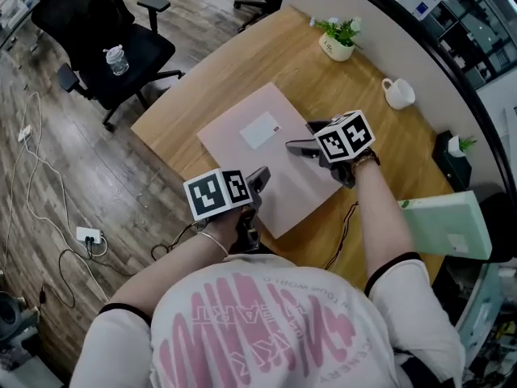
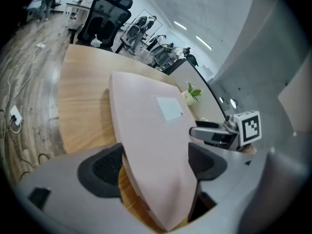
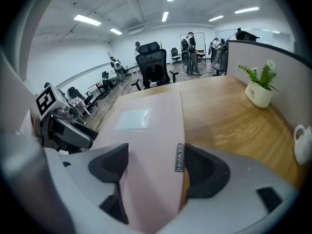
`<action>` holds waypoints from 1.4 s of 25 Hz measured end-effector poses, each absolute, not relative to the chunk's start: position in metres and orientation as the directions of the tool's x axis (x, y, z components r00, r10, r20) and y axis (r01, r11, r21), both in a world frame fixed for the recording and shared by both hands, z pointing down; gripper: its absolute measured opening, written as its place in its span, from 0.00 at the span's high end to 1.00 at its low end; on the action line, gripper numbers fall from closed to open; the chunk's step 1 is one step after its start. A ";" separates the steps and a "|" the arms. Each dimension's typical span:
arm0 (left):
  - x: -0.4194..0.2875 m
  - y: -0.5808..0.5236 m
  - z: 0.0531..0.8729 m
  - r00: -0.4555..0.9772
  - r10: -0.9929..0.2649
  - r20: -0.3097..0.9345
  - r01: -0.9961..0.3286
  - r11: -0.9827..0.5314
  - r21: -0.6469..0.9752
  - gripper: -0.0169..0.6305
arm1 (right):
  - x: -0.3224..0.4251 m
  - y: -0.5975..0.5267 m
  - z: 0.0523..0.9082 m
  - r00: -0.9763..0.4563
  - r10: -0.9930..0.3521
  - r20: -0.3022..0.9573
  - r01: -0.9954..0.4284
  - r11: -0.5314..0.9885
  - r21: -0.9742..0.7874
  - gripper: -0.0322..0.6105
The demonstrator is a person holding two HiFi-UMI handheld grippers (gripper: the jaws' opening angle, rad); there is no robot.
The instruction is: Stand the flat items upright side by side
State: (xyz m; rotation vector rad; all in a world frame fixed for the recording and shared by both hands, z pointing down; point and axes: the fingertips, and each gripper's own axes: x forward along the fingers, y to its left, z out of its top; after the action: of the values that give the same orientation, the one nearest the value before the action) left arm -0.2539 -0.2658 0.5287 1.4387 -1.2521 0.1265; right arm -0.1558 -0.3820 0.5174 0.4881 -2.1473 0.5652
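Note:
A flat pale pink case with a white label lies on the wooden table. My left gripper is at its near left corner, and that corner runs between the wide-apart pads; wood shows under it there. My right gripper is at the case's right edge. In the right gripper view the case passes between the jaws, its edge tag beside the right pad, with the left pad standing off. Neither pair of pads presses on the case. Each gripper shows in the other's view: right, left.
A potted plant and a white mug stand at the table's far side by the grey partition. A light green box sits at my right. A black office chair carrying a water bottle and floor cables lie left.

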 end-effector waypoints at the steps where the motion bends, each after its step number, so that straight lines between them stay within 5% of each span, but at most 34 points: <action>1: -0.257 -0.268 0.529 0.417 -0.594 0.688 -0.737 0.223 0.639 0.33 | -0.152 -0.377 0.518 -0.569 -0.160 0.806 -0.544 0.809 -0.223 0.38; 9: -0.277 -0.295 0.531 0.449 -0.520 0.727 -0.859 -0.028 0.510 0.32 | -0.135 -0.342 0.527 -0.519 -0.307 0.798 -0.767 0.580 -0.275 0.38; 22: -0.267 -0.340 0.498 0.568 -0.500 0.654 -0.821 -0.397 0.409 0.31 | -0.119 -0.319 0.510 -0.368 -0.575 0.731 -0.928 0.270 -0.255 0.38; 35: -0.217 -0.341 0.414 0.734 -0.570 0.368 -0.668 -0.703 0.243 0.35 | -0.078 -0.277 0.429 0.021 -0.923 0.385 -0.994 -0.060 -0.090 0.38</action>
State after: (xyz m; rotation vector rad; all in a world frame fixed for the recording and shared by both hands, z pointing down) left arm -0.2172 -0.3414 0.4139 2.5760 -0.9570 0.3773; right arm -0.0779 -0.2768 0.4289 2.0873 -2.0003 0.5128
